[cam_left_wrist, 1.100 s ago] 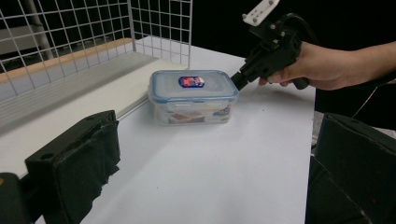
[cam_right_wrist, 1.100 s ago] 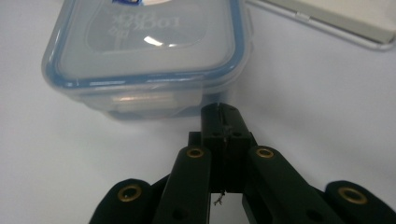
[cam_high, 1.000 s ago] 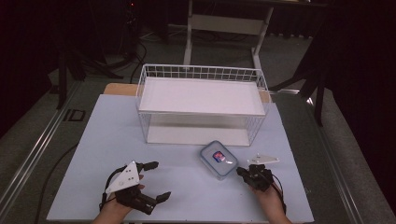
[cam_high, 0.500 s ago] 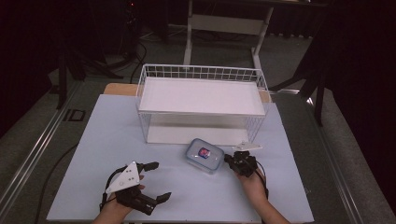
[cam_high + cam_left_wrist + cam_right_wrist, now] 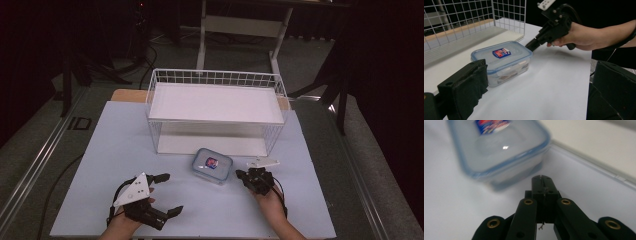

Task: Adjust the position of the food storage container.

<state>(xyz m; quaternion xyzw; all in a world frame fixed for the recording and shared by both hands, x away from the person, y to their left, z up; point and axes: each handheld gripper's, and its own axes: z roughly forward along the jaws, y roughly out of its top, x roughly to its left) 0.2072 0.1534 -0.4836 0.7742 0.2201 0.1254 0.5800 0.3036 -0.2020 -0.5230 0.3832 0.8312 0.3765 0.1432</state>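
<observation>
Lidded box [image 5: 213,165] just beside closed right claw [image 5: 242,175]

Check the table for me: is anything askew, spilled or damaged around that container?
Nothing spilled or broken. The lidded container sits flat, at a slant to the wire basket; the shut right hand-held gripper is at its corner.

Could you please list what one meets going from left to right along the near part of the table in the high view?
The open black left gripper with its grey three-cornered plate → the clear plastic lidded container with a blue rim and a red-and-blue label → the shut black right gripper.
</observation>
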